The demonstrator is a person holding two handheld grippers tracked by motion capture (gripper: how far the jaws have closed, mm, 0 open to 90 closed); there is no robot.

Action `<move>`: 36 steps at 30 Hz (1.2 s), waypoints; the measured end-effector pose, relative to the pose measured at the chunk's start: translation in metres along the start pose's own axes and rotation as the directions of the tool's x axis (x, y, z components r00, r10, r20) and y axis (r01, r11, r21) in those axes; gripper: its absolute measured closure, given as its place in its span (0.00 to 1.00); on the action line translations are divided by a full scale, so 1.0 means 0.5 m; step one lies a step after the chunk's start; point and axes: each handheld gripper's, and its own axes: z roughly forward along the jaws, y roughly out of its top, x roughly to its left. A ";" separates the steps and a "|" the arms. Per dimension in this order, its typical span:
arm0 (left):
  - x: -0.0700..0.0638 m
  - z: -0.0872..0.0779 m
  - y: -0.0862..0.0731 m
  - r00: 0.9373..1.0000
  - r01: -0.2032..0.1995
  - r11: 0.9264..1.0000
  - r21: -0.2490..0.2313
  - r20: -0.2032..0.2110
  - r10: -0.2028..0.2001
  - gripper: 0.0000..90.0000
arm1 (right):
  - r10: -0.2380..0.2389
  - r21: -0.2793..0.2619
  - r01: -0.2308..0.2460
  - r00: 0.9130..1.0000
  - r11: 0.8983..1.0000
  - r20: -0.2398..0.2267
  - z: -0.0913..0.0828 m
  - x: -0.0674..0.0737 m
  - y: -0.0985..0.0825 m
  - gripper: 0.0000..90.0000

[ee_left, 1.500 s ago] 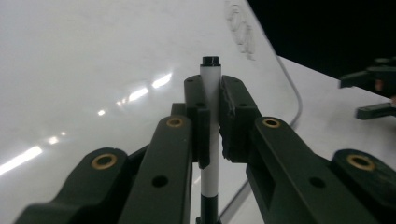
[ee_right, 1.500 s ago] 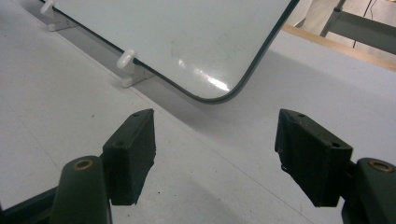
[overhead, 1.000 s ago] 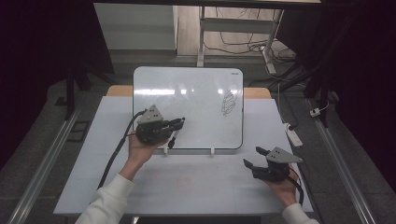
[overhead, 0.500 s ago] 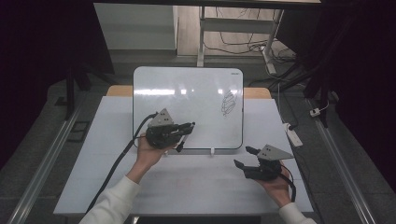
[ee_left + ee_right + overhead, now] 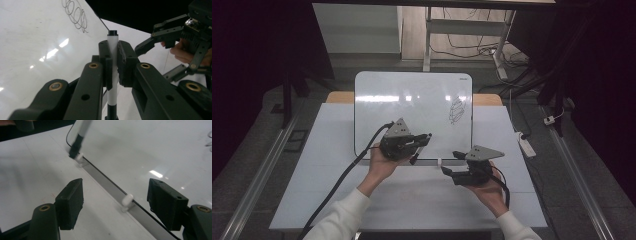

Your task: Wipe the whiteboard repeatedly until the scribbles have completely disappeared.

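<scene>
Marker [image 5: 113,52], white with a black cap, sits clamped in my left claw [image 5: 421,142] over the whiteboard's [image 5: 412,107] near edge. My right claw [image 5: 451,164], jaws apart and holding nothing, hovers just right of it above the desk [image 5: 337,125].

A pale grey desk [image 5: 337,190] carries a white dry-erase board [image 5: 412,115], which lies flat on its far half and reaches past the far edge. A black looped scribble [image 5: 456,110] marks the board's right part. Along the board's near edge runs a grey strip with small white pegs [image 5: 126,200], resting on the desk top.
</scene>
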 end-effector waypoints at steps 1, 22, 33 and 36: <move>-0.002 0.005 0.000 1.000 -0.002 1.000 0.003 0.000 0.002 0.91 | 0.006 0.003 -0.006 1.000 1.000 -0.009 0.005 0.002 0.005 0.33; -0.039 0.036 -0.003 0.999 -0.053 0.998 0.016 -0.004 0.053 0.90 | 0.127 0.064 -0.120 0.984 0.991 -0.124 0.094 0.033 0.051 0.51; -0.048 0.044 -0.005 0.998 -0.066 0.997 0.028 0.006 0.066 0.90 | 0.209 0.123 -0.191 0.965 0.974 -0.159 0.114 0.029 0.050 0.79; -0.051 0.047 -0.006 0.997 -0.071 0.997 0.032 0.005 0.071 0.90 | 0.242 0.139 -0.220 0.956 0.966 -0.167 0.118 0.026 0.048 0.81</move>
